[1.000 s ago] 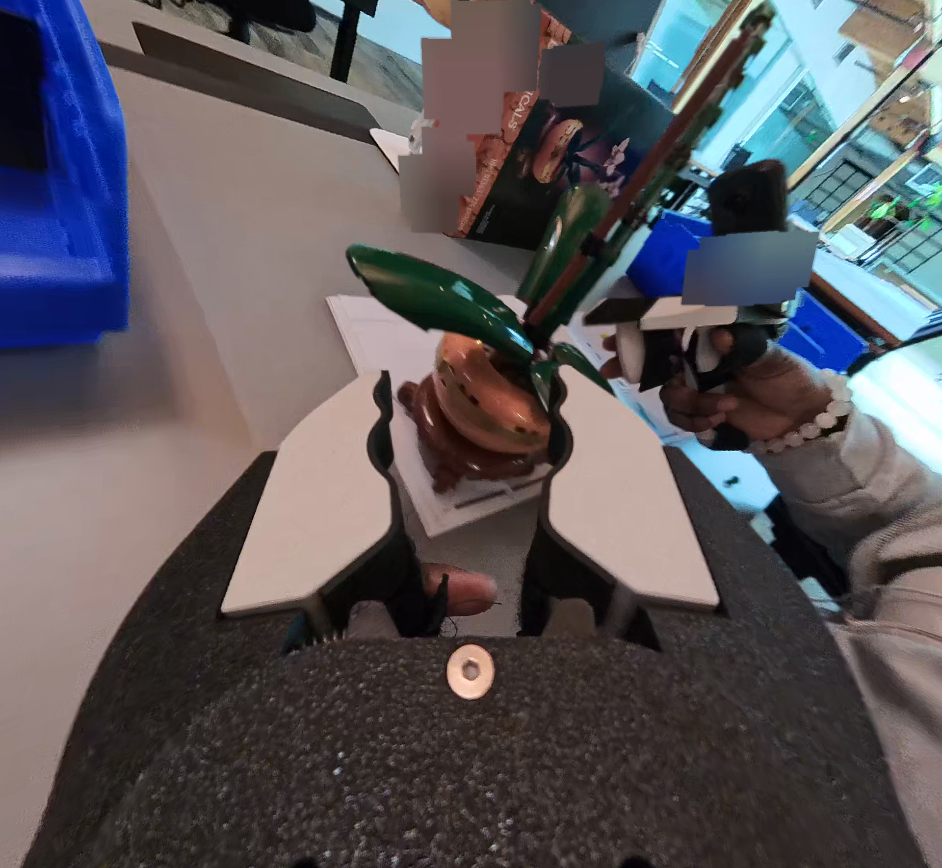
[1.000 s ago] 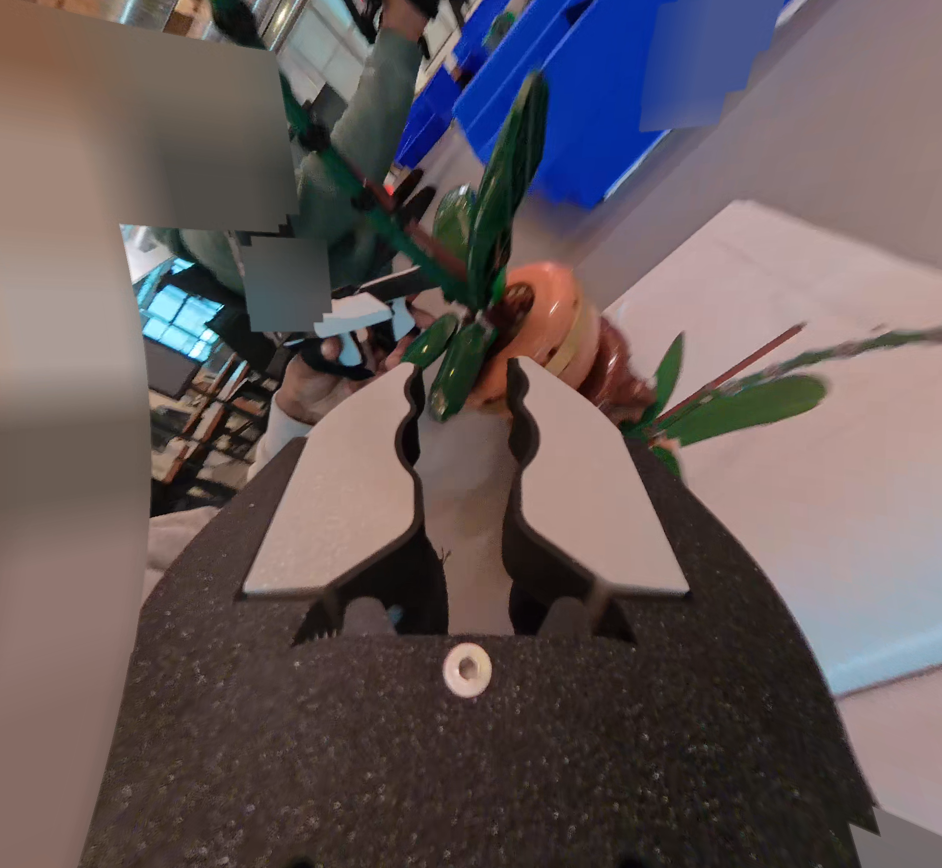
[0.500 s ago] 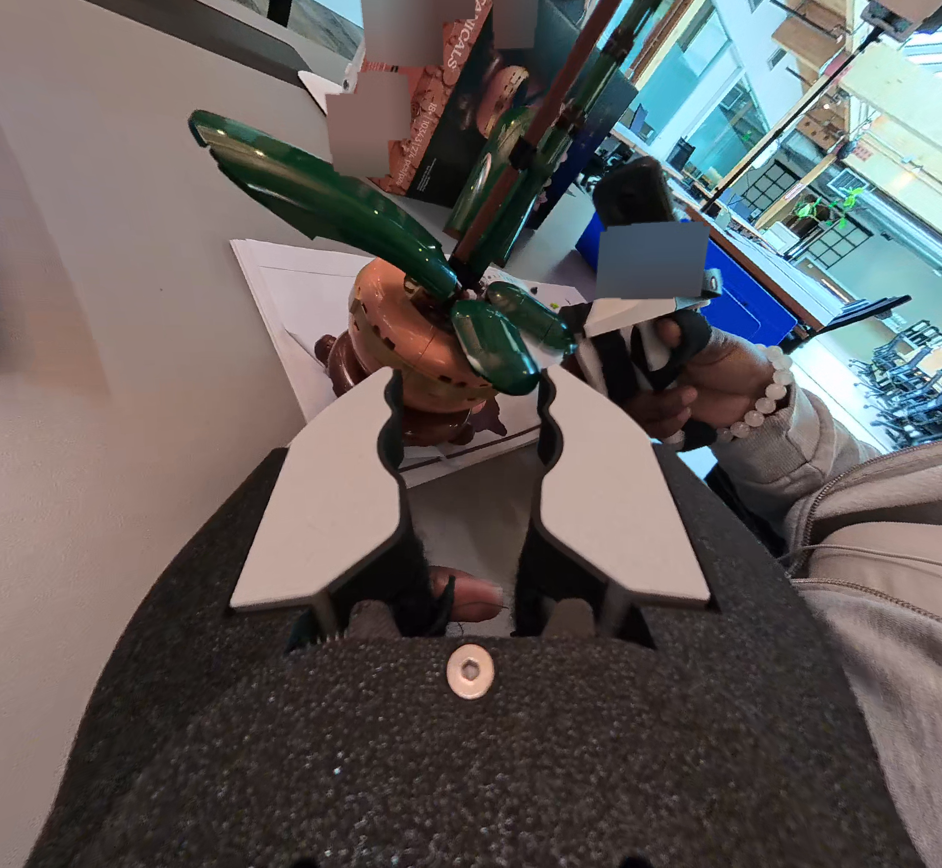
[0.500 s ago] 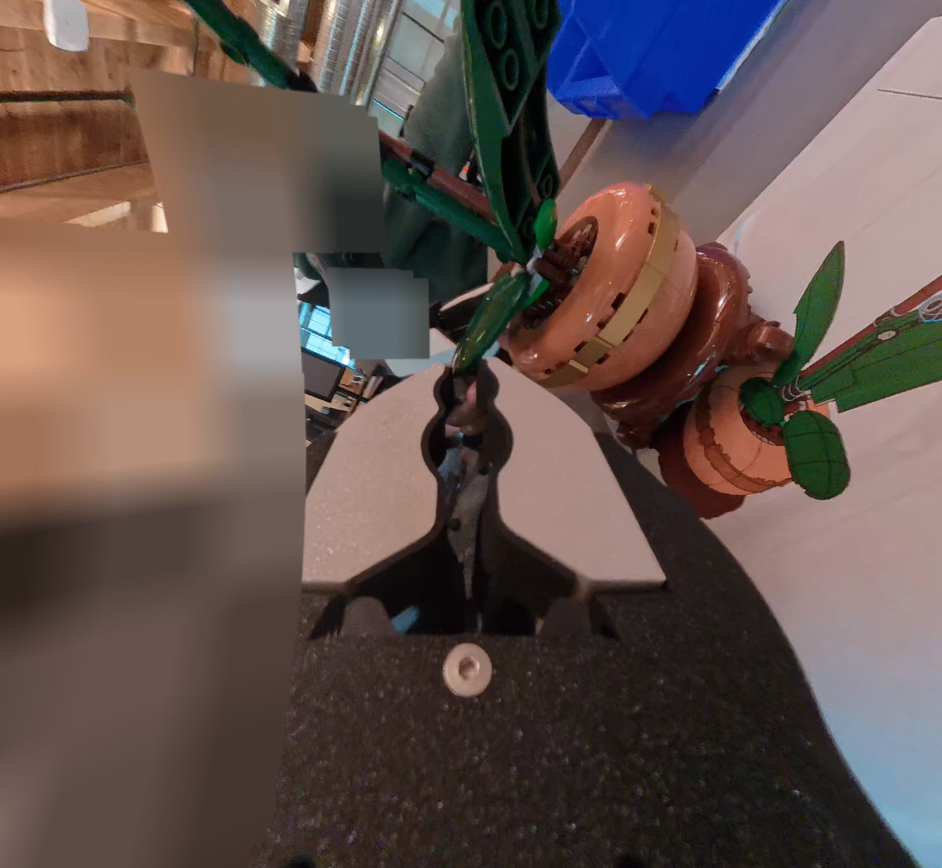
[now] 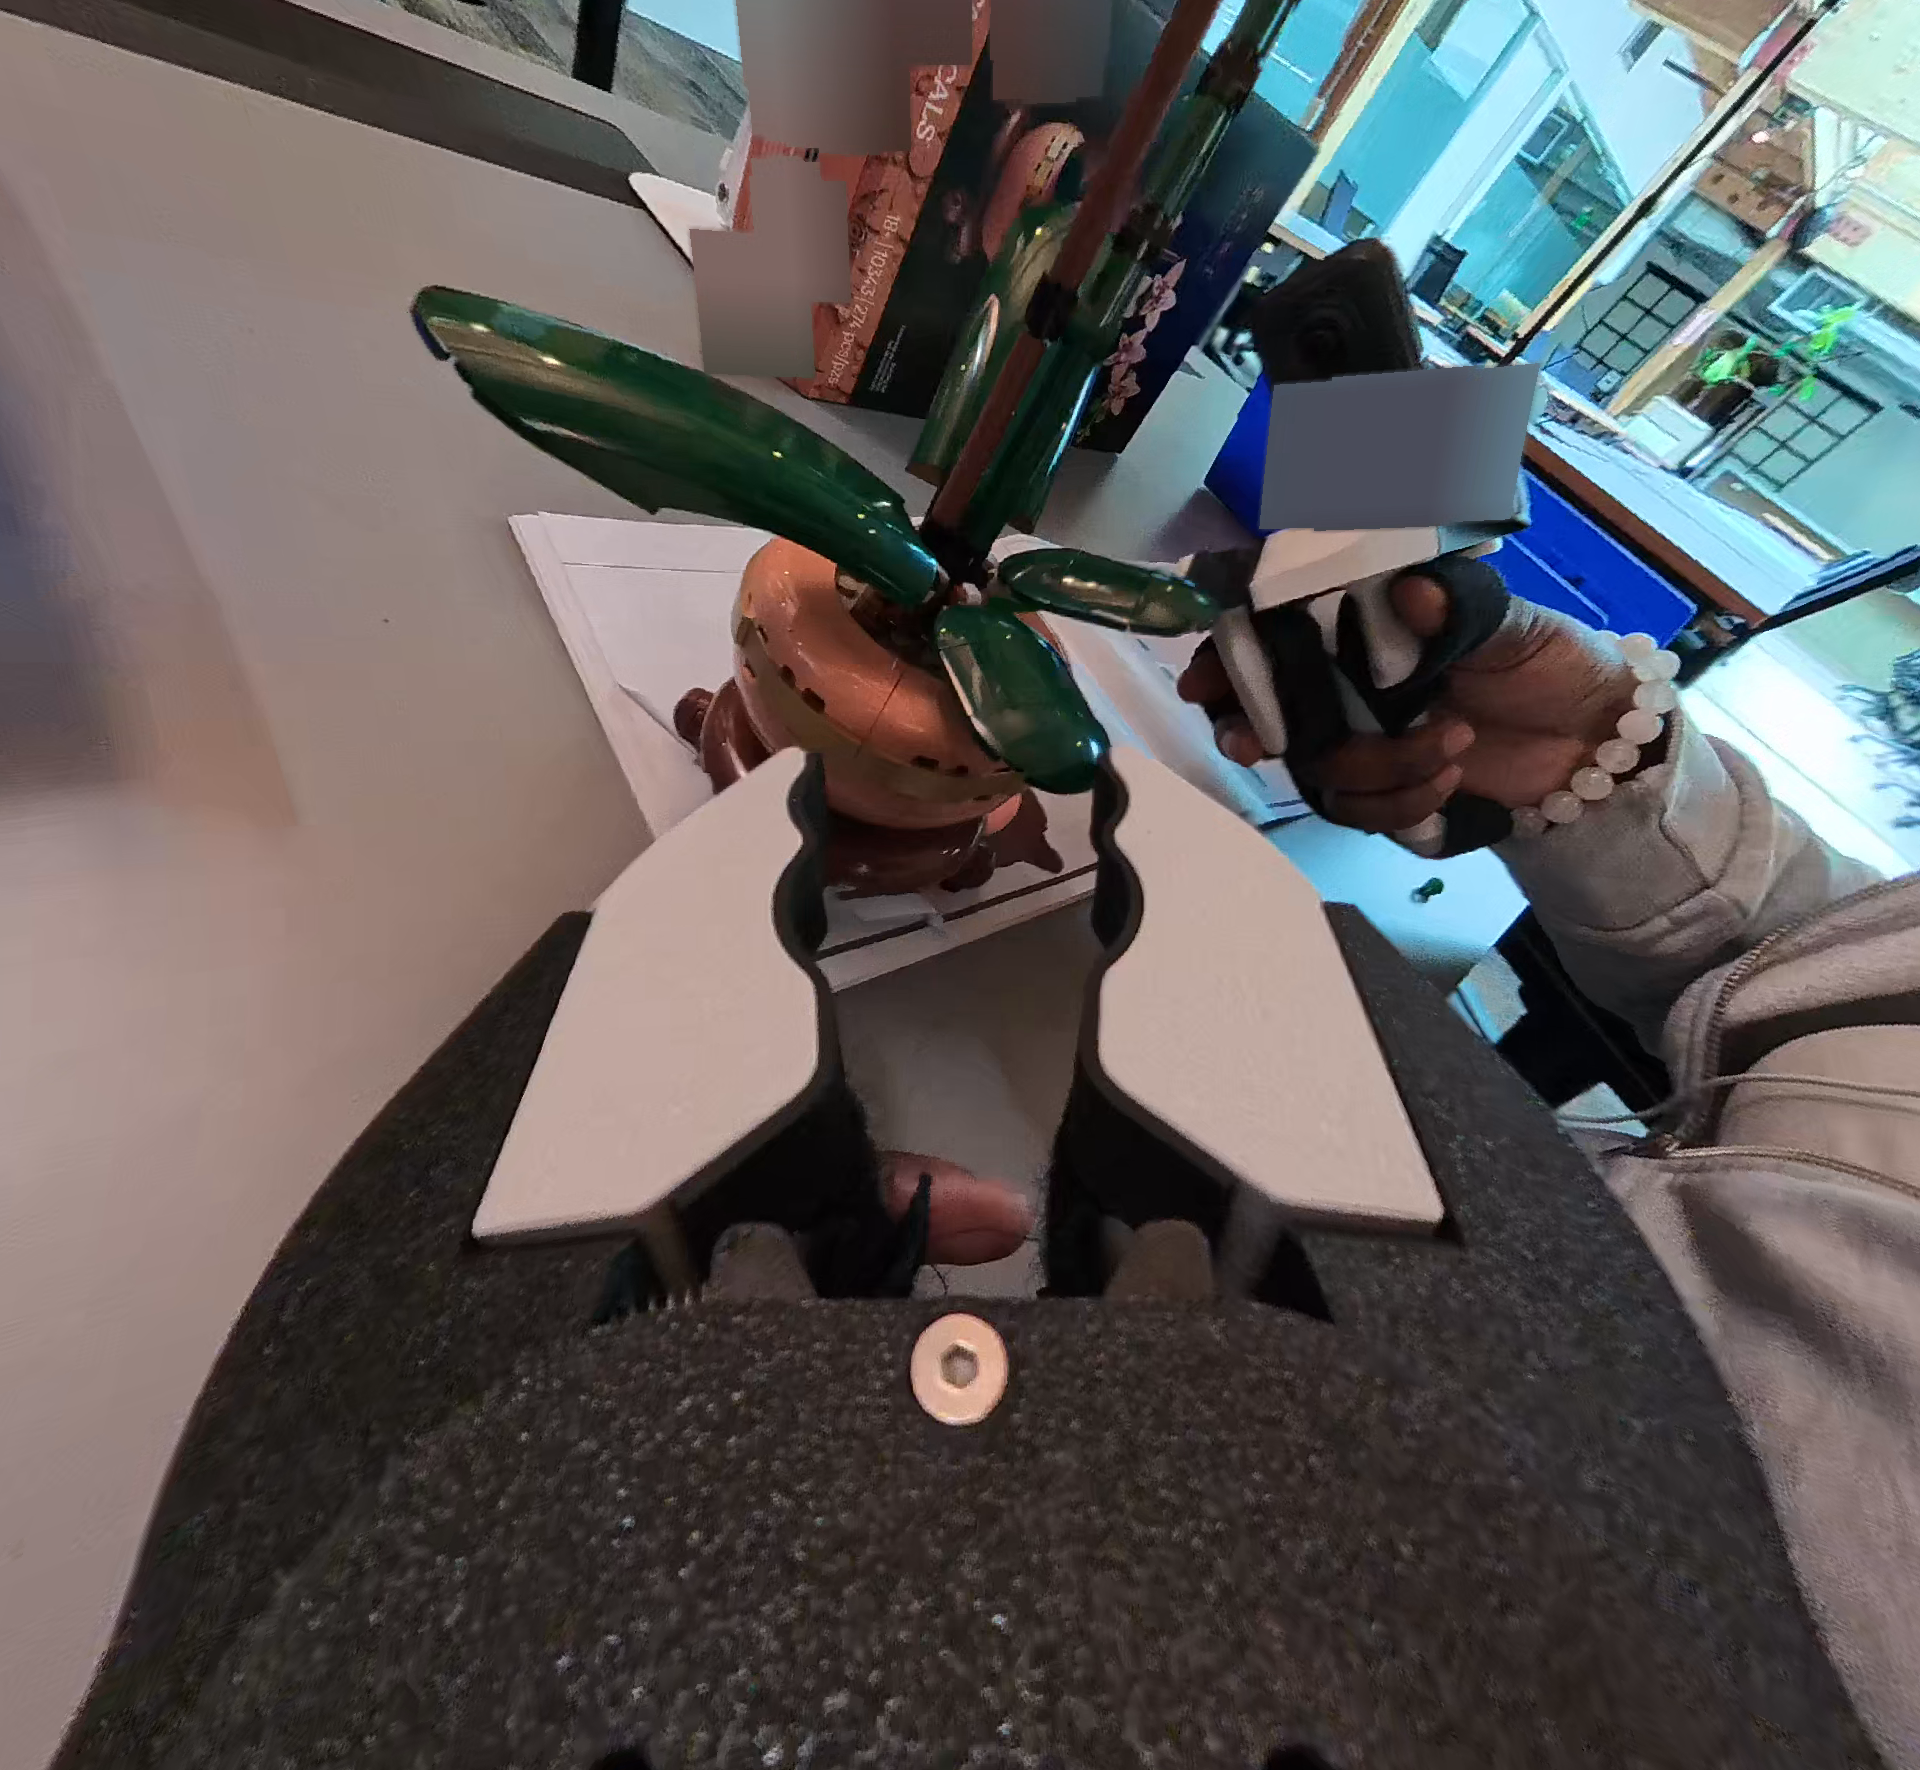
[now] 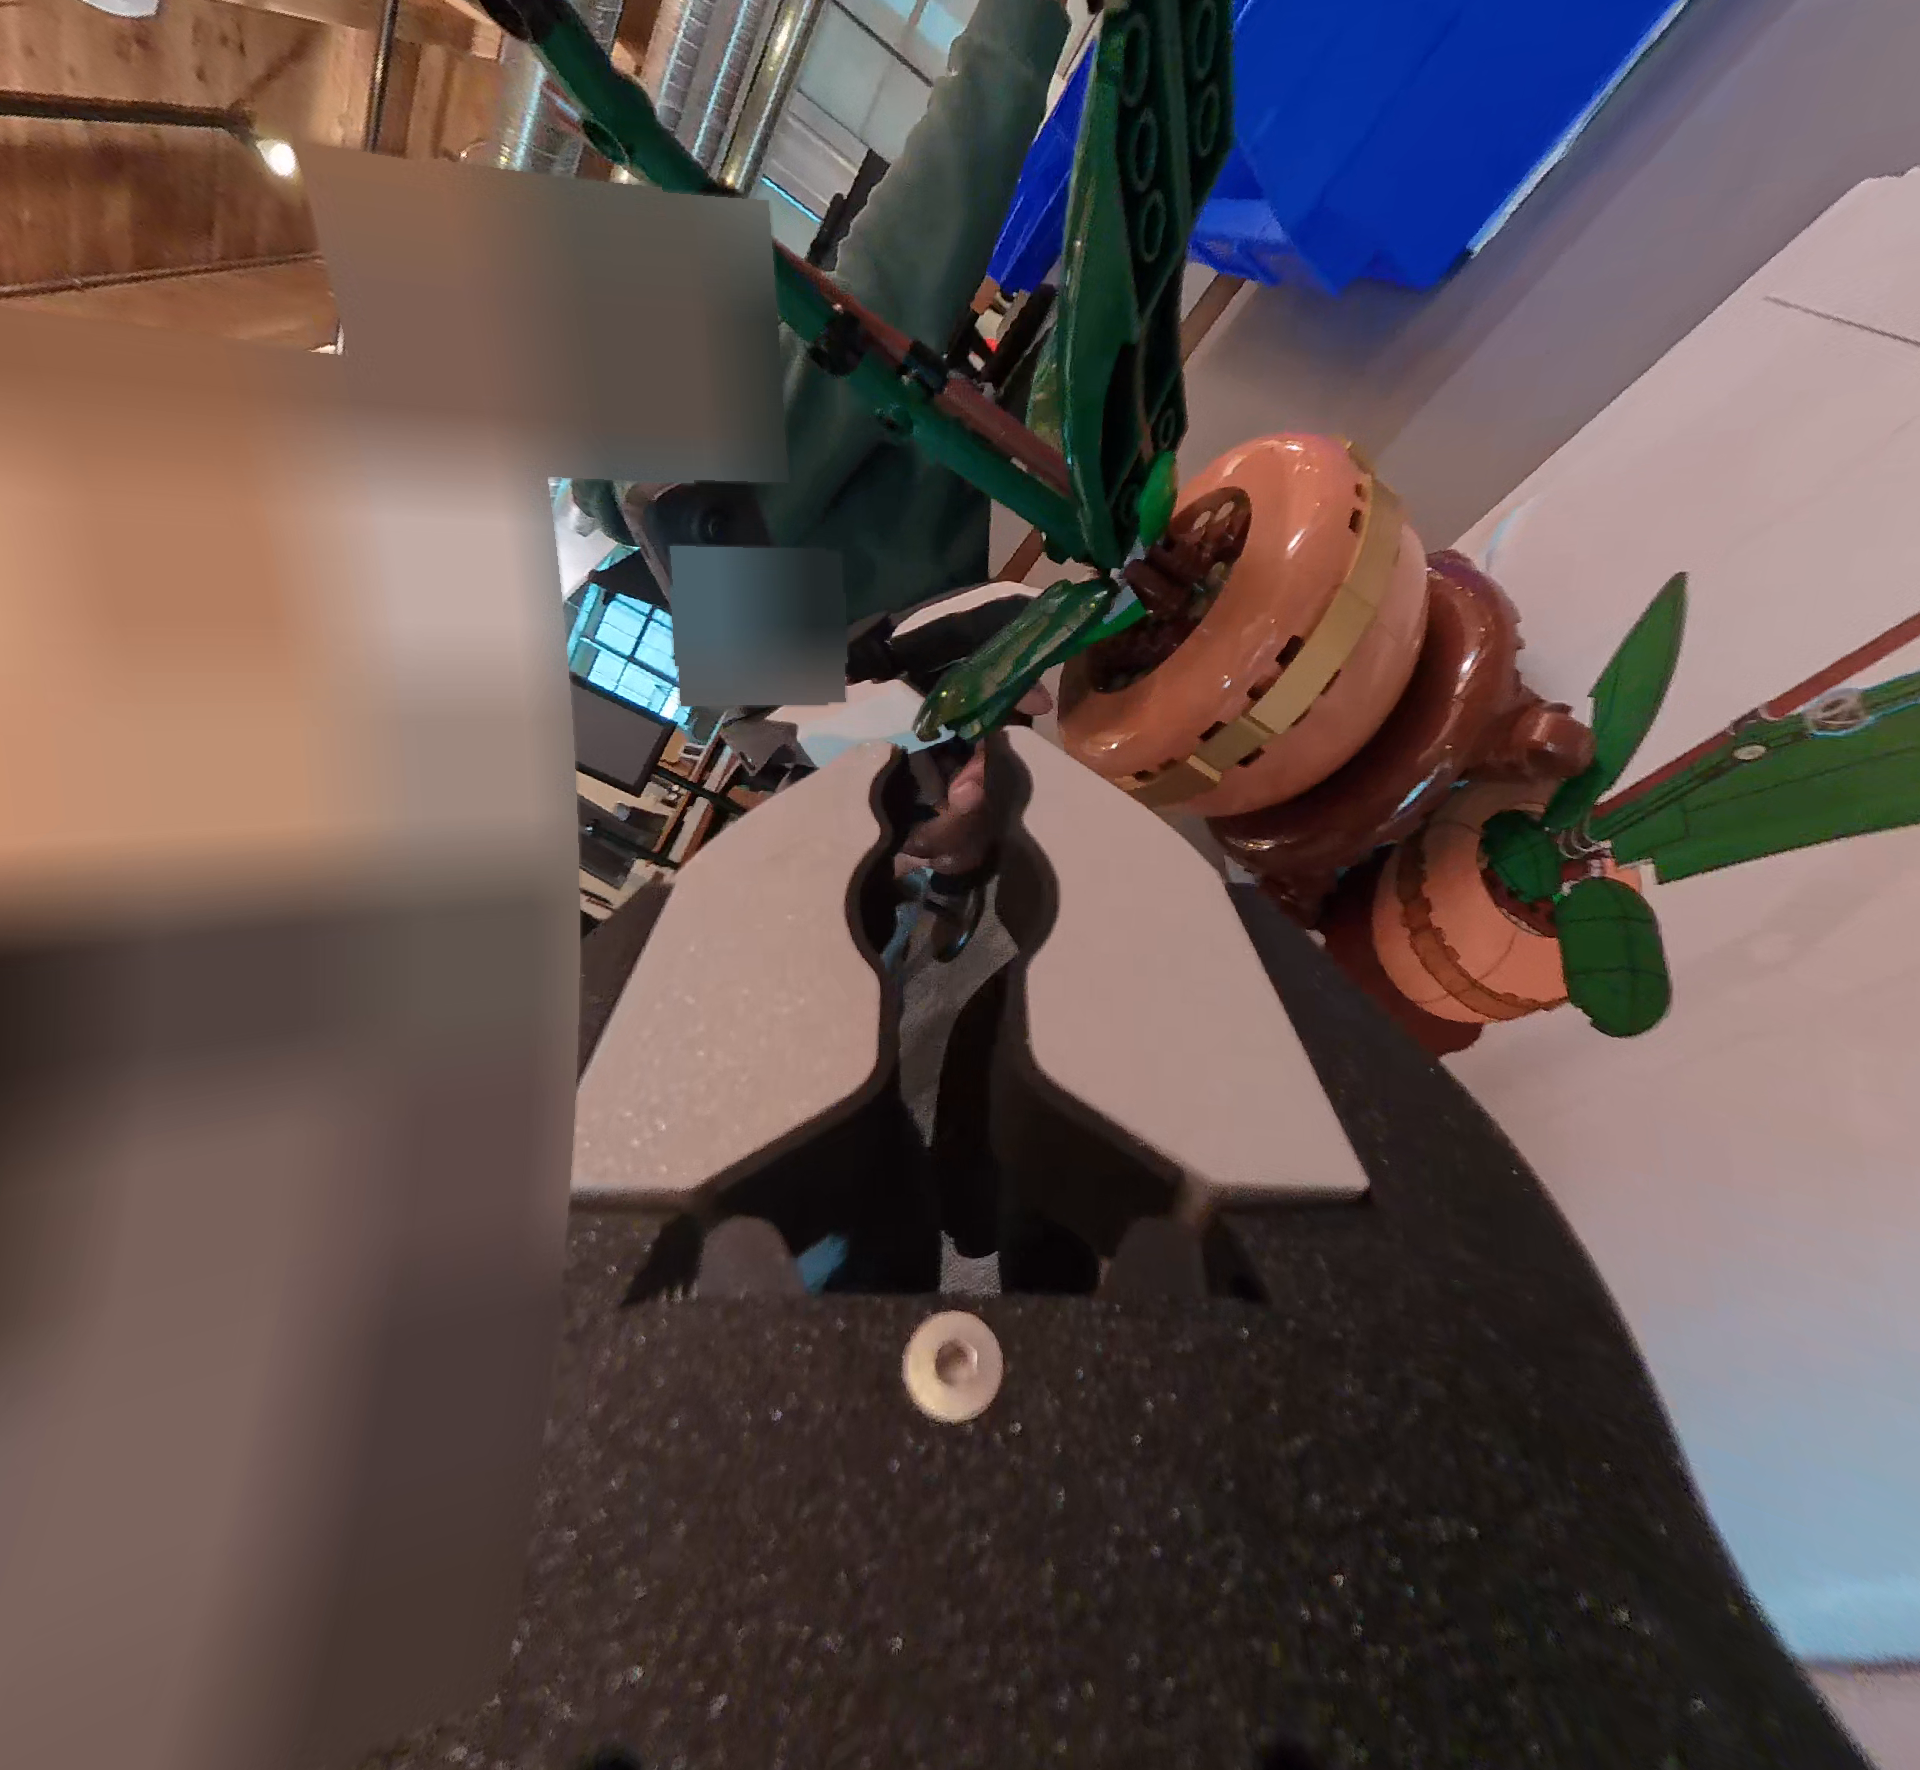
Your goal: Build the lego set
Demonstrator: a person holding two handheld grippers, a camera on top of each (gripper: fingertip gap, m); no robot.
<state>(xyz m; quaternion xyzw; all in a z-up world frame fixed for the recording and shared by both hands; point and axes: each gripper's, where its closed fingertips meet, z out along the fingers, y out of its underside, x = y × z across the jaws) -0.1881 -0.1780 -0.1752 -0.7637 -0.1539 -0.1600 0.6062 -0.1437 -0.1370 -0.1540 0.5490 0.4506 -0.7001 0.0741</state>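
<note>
We see the Lego plant [image 5: 883,702] standing on a white booklet [image 5: 623,619] on the grey table [image 5: 312,473], a peach pot on a brown base with dark green leaves and a tall brown-and-green stem [image 5: 1132,214] rising from it. Our left gripper [image 5: 951,785] sits just near of the pot with its jaws spread apart, one on each side of the pot's near edge; we cannot tell whether they touch it. A small leaf [image 5: 1023,707] hangs over the gap between them. To the right, the right gripper [image 5: 1210,577] meets the tip of another small leaf [image 5: 1101,586]. In the right wrist view, the right gripper [image 6: 951,764] has its jaws close together with a narrow gap, and the small leaf [image 6: 997,666] lies just past its tips; we cannot tell whether it is pinched. The pot [image 6: 1236,619] is to the right there, above the booklet's printed plant picture [image 6: 1507,920]. The set's box [image 5: 935,162] stands far behind the plant, and blue bins [image 6: 1403,58] lie beyond.
</note>
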